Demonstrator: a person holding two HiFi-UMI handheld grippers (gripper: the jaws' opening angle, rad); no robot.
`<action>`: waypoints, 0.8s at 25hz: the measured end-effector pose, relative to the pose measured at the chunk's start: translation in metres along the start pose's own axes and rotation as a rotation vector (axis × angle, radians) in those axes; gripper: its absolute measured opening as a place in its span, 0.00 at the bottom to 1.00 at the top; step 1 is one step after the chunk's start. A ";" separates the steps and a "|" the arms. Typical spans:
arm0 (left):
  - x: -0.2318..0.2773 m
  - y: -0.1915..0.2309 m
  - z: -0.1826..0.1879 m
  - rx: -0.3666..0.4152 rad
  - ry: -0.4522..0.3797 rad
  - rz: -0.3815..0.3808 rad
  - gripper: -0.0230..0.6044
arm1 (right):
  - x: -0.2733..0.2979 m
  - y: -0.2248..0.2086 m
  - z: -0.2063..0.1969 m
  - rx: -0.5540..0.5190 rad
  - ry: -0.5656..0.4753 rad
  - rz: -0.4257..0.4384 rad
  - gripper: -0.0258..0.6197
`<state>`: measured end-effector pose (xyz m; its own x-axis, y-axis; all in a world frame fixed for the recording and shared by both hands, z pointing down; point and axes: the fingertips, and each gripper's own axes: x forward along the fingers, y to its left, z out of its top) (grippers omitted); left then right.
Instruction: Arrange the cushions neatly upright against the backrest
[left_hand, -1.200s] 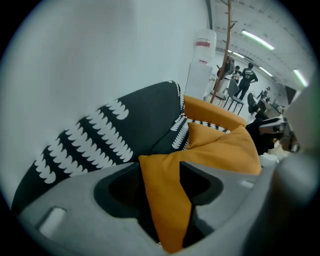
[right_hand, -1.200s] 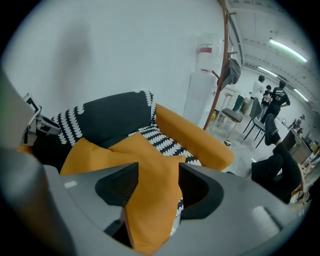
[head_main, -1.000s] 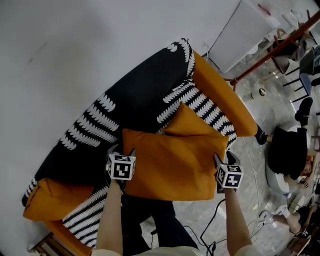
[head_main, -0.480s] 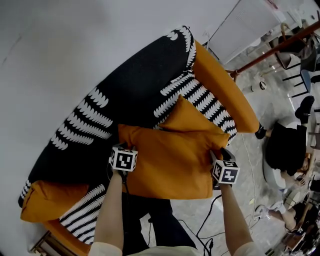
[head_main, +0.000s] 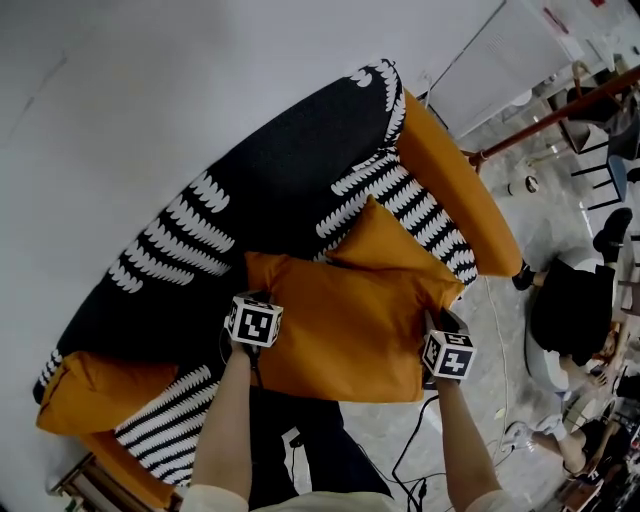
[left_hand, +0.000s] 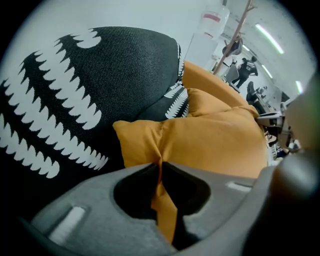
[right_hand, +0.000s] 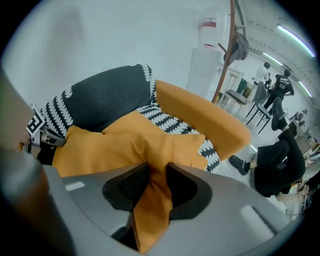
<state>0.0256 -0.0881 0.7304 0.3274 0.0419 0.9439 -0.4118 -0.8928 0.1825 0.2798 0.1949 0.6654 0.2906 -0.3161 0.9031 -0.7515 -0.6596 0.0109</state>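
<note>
Orange cushion (head_main: 340, 330) is pinched at opposite edges by downward-pointing left hand-held gripper (left_hand: 160, 172) and right hand-held gripper (right_hand: 156, 175), jaws just closing.

White wall (head_main: 150, 80), grey mottled floor (head_main: 520, 380)

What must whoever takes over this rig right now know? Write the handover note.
Left gripper: jaws just closed on the front cushion's left edge.
Right gripper: just closing on its right corner, fabric pinched.
That cushion lies on the seat, overlapping a second cushion; a third cushion lies at the seat's left end.
Done: both grips.
Left: stand the cushions upright against the backrest.
</note>
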 end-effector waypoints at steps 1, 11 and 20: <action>-0.001 -0.001 0.000 -0.005 -0.001 0.002 0.09 | -0.001 0.000 -0.001 0.000 0.001 -0.001 0.24; -0.040 -0.018 -0.012 -0.095 -0.030 -0.031 0.06 | -0.021 0.001 -0.014 -0.038 0.029 -0.017 0.12; -0.095 -0.040 -0.037 -0.147 -0.076 -0.058 0.05 | -0.063 0.003 -0.030 -0.049 0.035 -0.034 0.07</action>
<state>-0.0207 -0.0394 0.6438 0.4155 0.0520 0.9081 -0.5083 -0.8147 0.2792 0.2415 0.2328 0.6213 0.2963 -0.2699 0.9162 -0.7699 -0.6351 0.0619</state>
